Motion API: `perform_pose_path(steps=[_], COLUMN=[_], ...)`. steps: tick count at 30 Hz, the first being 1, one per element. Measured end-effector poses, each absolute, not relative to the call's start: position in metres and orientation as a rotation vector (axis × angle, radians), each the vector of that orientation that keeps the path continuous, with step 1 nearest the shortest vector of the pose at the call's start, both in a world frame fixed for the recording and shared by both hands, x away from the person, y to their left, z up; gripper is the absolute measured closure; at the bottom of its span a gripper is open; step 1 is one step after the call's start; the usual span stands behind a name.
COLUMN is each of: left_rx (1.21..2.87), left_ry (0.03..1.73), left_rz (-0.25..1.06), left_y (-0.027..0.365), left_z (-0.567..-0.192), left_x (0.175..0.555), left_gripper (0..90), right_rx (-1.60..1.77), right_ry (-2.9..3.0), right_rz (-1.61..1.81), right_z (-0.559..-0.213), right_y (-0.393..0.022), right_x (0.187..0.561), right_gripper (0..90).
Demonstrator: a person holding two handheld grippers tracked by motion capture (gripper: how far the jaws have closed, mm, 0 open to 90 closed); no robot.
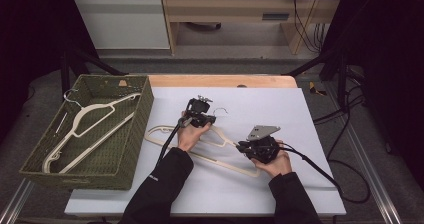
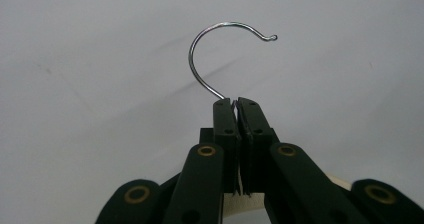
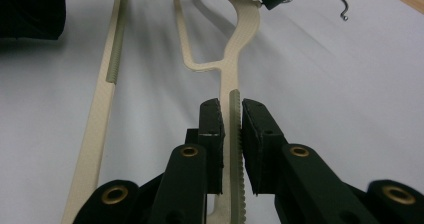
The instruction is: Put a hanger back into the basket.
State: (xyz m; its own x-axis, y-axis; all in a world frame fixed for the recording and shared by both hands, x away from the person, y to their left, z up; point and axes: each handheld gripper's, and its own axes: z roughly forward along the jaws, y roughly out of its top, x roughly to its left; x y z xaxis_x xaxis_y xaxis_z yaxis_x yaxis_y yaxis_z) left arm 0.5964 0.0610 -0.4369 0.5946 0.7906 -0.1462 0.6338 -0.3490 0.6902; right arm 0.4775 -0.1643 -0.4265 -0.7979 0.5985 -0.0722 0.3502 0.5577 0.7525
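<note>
A cream plastic hanger [image 1: 200,151] with a metal hook [image 1: 220,110] lies on the white sheet in the middle of the table. My left gripper [image 2: 235,104] is shut on the base of the hook [image 2: 220,44], which curves up beyond the jaws. My right gripper [image 3: 231,115] is shut on the hanger's ribbed shoulder arm [image 3: 234,79]. In the high view the left gripper [image 1: 201,115] sits at the hanger's neck. The right gripper [image 1: 245,146] sits at the hanger's right arm.
A green woven basket [image 1: 132,134] stands at the left with another cream hanger [image 1: 85,129] inside. The white sheet [image 1: 280,109] covers most of the table. A wooden edge [image 1: 220,80] runs along the back. Cables [image 1: 320,171] trail off to the right.
</note>
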Motion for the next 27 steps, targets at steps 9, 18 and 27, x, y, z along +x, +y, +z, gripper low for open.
perform_pose_path(steps=[9, 18, 27], left_rx=[2.043, 2.02, 2.002], left_ry=[1.118, 1.091, 1.058], left_rz=[0.343, 0.414, 0.444], left_y=[0.064, 0.063, 0.064], left_z=[-0.428, -0.422, -0.416], left_x=[0.586, 0.571, 0.561], left_gripper=[88.3, 88.4, 88.5], right_rx=[0.827, 0.921, 0.99], right_ry=[2.494, 2.522, 2.533], right_rz=[1.103, 1.102, 1.177], right_z=[-0.433, -0.446, -0.451], right_y=[-0.162, -0.164, -0.167], right_x=[0.478, 0.479, 0.483], right_gripper=[79.6, 80.0, 74.2])
